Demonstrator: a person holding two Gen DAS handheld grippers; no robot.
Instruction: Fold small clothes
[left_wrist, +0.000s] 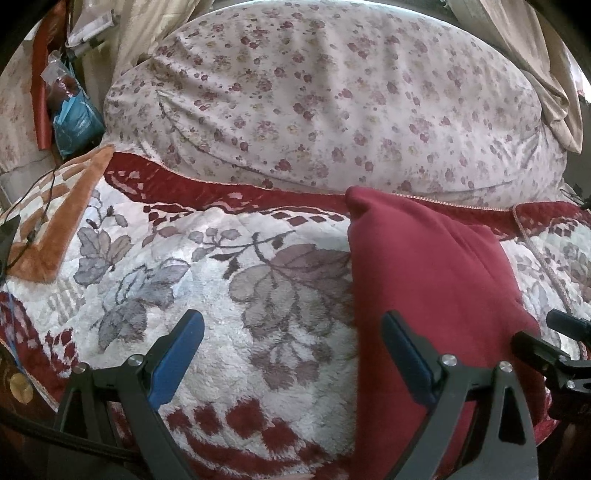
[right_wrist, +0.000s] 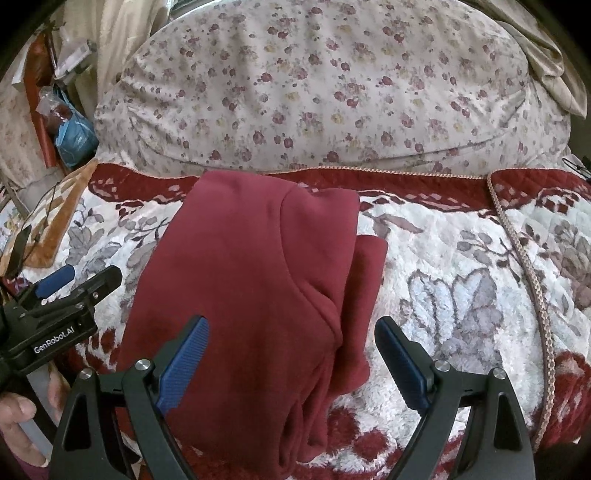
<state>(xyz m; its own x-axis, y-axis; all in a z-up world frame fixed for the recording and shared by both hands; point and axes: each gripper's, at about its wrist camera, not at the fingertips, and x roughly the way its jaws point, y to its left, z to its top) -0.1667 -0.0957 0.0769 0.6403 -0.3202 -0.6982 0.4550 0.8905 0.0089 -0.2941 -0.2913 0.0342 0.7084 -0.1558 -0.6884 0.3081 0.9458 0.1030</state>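
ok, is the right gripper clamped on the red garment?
No: the right gripper is wide open, its blue pads apart, above the folded red garment.

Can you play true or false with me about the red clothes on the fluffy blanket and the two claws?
1. The red garment lies on a flowered blanket. True.
2. The right claw is pinching the garment. False: its fingers are spread open with nothing clamped between them.
3. The left claw is open. True.
4. The garment is blue. False: it is dark red; only the claw pads are blue.
5. A big flowered pillow sits behind the blanket. True.
6. The garment is spread out flat in one layer. False: it is folded over, with layers showing.
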